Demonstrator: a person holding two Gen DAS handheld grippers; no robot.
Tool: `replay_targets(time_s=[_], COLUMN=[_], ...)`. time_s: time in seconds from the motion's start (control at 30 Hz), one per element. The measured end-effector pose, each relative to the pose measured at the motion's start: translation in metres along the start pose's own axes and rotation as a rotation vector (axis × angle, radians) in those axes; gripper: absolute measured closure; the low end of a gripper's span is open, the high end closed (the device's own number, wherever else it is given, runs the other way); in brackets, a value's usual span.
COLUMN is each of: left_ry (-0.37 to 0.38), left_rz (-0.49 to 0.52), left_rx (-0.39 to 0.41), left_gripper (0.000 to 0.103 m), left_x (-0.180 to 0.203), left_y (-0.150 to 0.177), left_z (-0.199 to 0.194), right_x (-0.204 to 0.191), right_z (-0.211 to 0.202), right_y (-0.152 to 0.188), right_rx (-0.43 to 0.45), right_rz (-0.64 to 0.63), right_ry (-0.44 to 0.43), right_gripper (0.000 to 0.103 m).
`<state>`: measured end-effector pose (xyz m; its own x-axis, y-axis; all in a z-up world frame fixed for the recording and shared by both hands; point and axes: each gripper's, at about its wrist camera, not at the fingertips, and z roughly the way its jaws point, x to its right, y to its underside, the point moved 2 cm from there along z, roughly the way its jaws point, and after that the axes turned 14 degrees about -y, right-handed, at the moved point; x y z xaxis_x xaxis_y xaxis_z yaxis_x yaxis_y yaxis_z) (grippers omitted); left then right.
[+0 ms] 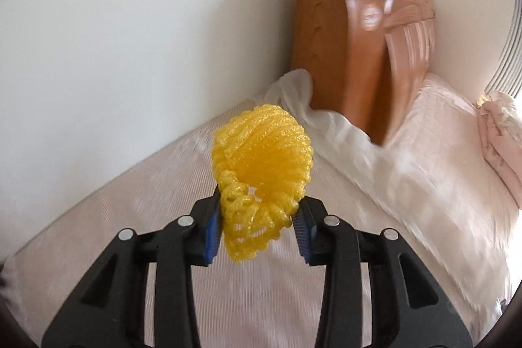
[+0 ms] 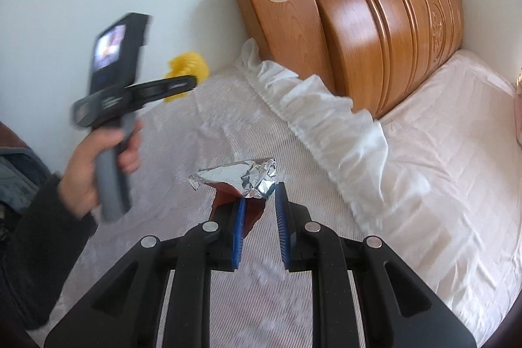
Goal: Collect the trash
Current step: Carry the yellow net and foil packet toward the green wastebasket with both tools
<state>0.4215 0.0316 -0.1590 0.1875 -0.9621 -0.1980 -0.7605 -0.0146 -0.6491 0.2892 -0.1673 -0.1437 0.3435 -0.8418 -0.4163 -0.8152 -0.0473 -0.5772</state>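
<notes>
Beneath both tongs: pale patterned bedspread (image 2: 248,299), wooden headboard (image 2: 375,31) ahead against white wall. Left gripper (image 1: 257,225) clamps yellow foam net (image 1: 261,152); right gripper (image 2: 259,201) pinches foil wrapper (image 2: 241,176) at its tips.

The left gripper (image 1: 259,219) points steeply down, its blue pads (image 1: 211,230) pressed against a yellow net (image 1: 261,165) that bulges up past the fingertips. From the right wrist view the person's left hand (image 2: 94,165) wraps the grey handle of that gripper, a dark sleeve (image 2: 39,237) covering the forearm. The right gripper (image 2: 261,204) also tilts down, its jaws drawn in and pinching a foil wrapper (image 2: 241,176) at the tips.
</notes>
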Motion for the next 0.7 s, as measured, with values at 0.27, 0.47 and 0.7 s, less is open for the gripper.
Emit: replay_targets(time_s=[0.27, 0.47, 0.7], left_ry=[-0.058, -0.034, 0.130], left_rz=[0.003, 0.051, 0.195], left_rx=[-0.010, -0.058, -0.090], left_gripper=[0.066, 0.066, 0.066], left_x=[-0.010, 0.003, 0.069], left_y=[0.104, 0.191, 0.268], left_z=[-0.133, -0.213, -0.277], right_x=[-0.012, -0.013, 0.026], right_z=[-0.060, -0.113, -0.197], right_y=[0.076, 0.152, 0.234], right_rx=[-0.011, -0.034, -0.036], right_rz=[0.057, 0.087, 0.137], right_ry=[-0.035, -0.050, 0.082], right_gripper=[0.085, 0.085, 0.084])
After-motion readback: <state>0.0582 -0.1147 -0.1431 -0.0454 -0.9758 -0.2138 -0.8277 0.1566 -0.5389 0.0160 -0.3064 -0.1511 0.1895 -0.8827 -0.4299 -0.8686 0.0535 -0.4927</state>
